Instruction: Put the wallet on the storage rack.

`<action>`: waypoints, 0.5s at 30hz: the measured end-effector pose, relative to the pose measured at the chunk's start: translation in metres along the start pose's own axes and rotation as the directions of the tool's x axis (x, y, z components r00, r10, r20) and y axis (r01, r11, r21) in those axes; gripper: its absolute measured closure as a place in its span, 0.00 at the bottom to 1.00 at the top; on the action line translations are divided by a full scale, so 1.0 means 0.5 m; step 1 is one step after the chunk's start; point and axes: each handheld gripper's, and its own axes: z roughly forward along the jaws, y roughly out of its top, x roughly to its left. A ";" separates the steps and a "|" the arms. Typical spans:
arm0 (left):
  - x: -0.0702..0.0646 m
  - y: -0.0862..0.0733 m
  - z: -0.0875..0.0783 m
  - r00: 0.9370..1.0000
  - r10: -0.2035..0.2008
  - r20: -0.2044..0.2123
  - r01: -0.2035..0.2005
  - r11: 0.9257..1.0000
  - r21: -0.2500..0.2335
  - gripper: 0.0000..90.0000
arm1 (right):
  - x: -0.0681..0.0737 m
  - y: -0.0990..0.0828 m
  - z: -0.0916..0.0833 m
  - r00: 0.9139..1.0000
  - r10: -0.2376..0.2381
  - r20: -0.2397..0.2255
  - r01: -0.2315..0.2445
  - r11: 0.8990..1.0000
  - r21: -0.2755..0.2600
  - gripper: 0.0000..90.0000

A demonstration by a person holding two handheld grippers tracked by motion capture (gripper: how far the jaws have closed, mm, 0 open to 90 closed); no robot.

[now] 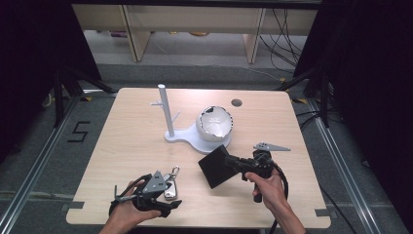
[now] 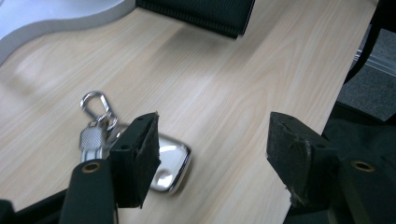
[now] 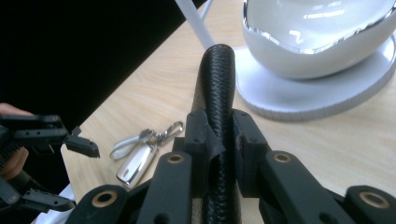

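**Closing in on the keys while the wallet stays clamped**

My left gripper [image 2: 210,158] sits low over the near-left part of the counter [image 1: 131,146], its jaws spread wide with nothing between them. The key fob [image 2: 170,163], a shiny silver thing with a key [image 2: 91,140] and a clip [image 2: 95,105] on its ring, lies flat on the wood right under the jaw seen at the left of the left gripper view, not centred in the gap. So I'd shift the gripper sideways until the fob sits midway, tip the jaws down until both nearly touch the wood, then squeeze across the fob's narrow sides. The polished shell looks slippery, so a slow, square close should beat a quick pinch.

My right gripper [image 3: 219,144] has its jaws shut tight on the edge of a black wallet [image 1: 216,168], held up off the counter near the white stand [image 1: 195,136] with its bowl [image 1: 214,124]. I'd keep that hand steady. Whether the ring will trail cleanly I can't judge; the fob's near end is hidden.
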 end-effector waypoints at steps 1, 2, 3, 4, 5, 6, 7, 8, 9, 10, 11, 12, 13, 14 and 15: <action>0.000 0.000 0.000 1.000 0.000 0.000 0.000 1.000 0.000 0.38 | 0.006 0.003 -0.003 0.999 0.037 0.001 -0.037 0.999 0.006 0.87; 0.002 -0.006 -0.003 1.000 -0.014 -0.001 0.014 1.000 0.003 0.38 | 0.006 0.003 -0.003 0.999 0.037 0.001 -0.037 0.999 0.006 0.87; 0.004 -0.011 -0.004 1.000 -0.026 -0.009 0.026 1.000 -0.003 0.38 | 0.001 0.009 -0.004 1.000 0.001 -0.012 -0.001 1.000 -0.011 0.87; 0.008 -0.017 -0.009 0.999 -0.029 -0.016 0.029 1.000 -0.004 0.37 | 0.000 0.016 -0.008 1.000 0.016 0.011 -0.015 1.000 -0.011 0.87; 0.010 -0.019 -0.011 0.999 -0.029 -0.017 0.029 1.000 -0.006 0.37 | 0.000 0.020 -0.009 1.000 0.011 -0.004 -0.011 1.000 -0.019 0.87; 0.014 -0.021 -0.015 1.000 -0.010 -0.028 0.010 1.000 0.008 0.37 | -0.002 0.024 -0.010 1.000 0.004 0.005 -0.004 1.000 -0.025 0.87; 0.014 -0.023 -0.015 1.000 -0.012 -0.020 0.012 1.000 0.000 0.36 | -0.002 0.028 -0.012 1.000 0.010 0.002 -0.010 1.000 -0.029 0.87; 0.013 -0.026 -0.015 0.999 -0.026 -0.027 0.026 1.000 -0.009 0.36 | -0.005 0.032 -0.014 1.000 0.003 -0.004 -0.003 0.999 -0.038 0.87; 0.013 -0.026 -0.015 0.999 -0.026 -0.027 0.026 1.000 -0.009 0.35 | -0.005 0.032 -0.014 1.000 0.003 -0.004 -0.003 0.999 -0.038 0.87; 0.014 -0.032 -0.015 0.999 -0.032 -0.030 0.032 0.999 -0.015 0.34 | -0.007 0.039 -0.019 1.000 0.011 0.006 -0.010 0.999 -0.045 0.87; 0.014 -0.032 -0.015 0.999 -0.032 -0.030 0.032 0.999 -0.015 0.34 | -0.007 0.039 -0.019 1.000 0.011 0.006 -0.010 0.999 -0.045 0.87; 0.016 -0.036 -0.016 0.999 -0.029 -0.030 0.029 0.999 -0.018 0.34 | -0.012 0.047 -0.022 1.000 -0.001 0.016 0.002 0.998 -0.055 0.87; 0.016 -0.036 -0.016 0.999 -0.029 -0.030 0.029 0.999 -0.018 0.34 | -0.012 0.051 -0.026 1.000 0.014 0.011 -0.013 0.998 -0.061 0.87; 0.016 -0.040 -0.019 0.999 -0.030 -0.027 0.030 0.999 -0.019 0.33 | -0.015 0.056 -0.028 1.000 0.003 0.012 -0.003 0.997 -0.072 0.87; 0.016 -0.040 -0.019 0.999 -0.030 -0.027 0.030 0.999 -0.019 0.32 | -0.015 0.056 -0.028 1.000 0.003 0.012 -0.003 0.997 -0.072 0.87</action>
